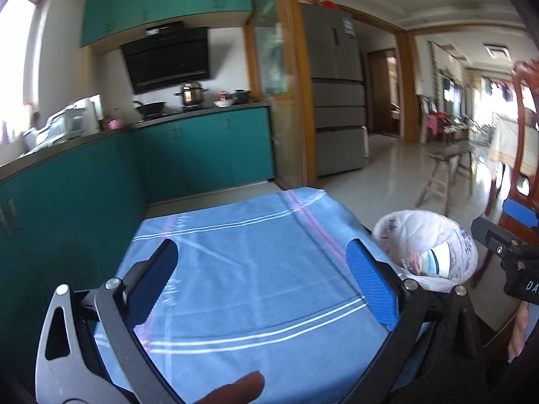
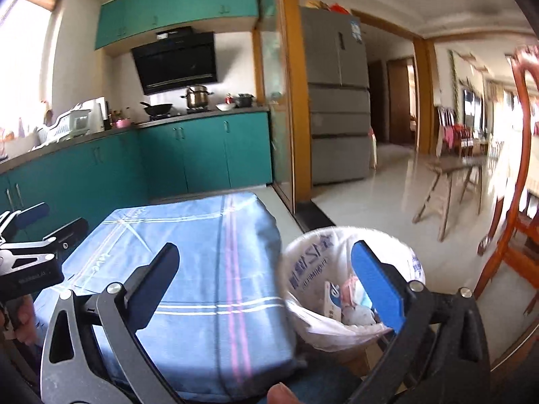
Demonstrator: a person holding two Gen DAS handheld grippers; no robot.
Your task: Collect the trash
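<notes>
A bin lined with a white printed plastic bag [image 2: 313, 259] stands on the floor just right of a table under a blue striped cloth [image 2: 202, 252]. Paper, a carton and pink scraps of trash [image 2: 350, 306] lie inside it. My right gripper [image 2: 266, 249] is open and empty, its left finger over the cloth and its blue right pad in front of the bin's mouth. My left gripper [image 1: 262, 247] is open and empty above the cloth [image 1: 252, 269], with the bin [image 1: 424, 235] to its right. Each gripper also shows at the edge of the other's view: right gripper [image 1: 505, 224], left gripper [image 2: 54, 220].
Teal cabinets [image 1: 202, 148] and a counter with a wok, a pot and a dish rack run behind the table. A grey fridge [image 2: 337, 101] stands past a wood-framed glass door. A wooden stool [image 2: 448, 181] and a red-brown chair [image 2: 518, 202] are on the tiled floor at right.
</notes>
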